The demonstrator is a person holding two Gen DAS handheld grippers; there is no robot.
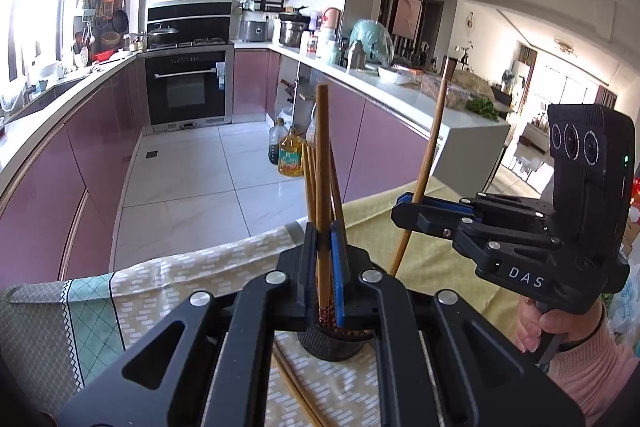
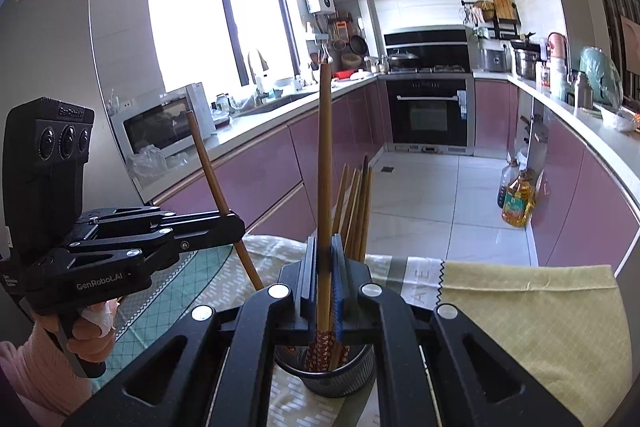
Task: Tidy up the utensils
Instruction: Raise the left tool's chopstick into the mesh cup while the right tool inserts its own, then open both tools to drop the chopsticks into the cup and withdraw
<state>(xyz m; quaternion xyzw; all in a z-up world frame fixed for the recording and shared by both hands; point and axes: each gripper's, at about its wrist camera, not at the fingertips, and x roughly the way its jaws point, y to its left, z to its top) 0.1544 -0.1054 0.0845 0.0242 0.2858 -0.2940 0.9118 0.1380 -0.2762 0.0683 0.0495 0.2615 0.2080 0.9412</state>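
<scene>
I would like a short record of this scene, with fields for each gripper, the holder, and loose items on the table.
left gripper: shut on chopstick, upright, its patterned end in the holder
right gripper: shut on second chopstick, upright, its patterned end also in the holder
holder: dark mesh cup, on the tablecloth, several chopsticks standing inside
loose items: chopsticks lying on the cloth beside the holder

Pink cabinets [image 2: 256, 183], bright window [image 2: 216, 23], tiled floor [image 1: 188, 171]
</scene>
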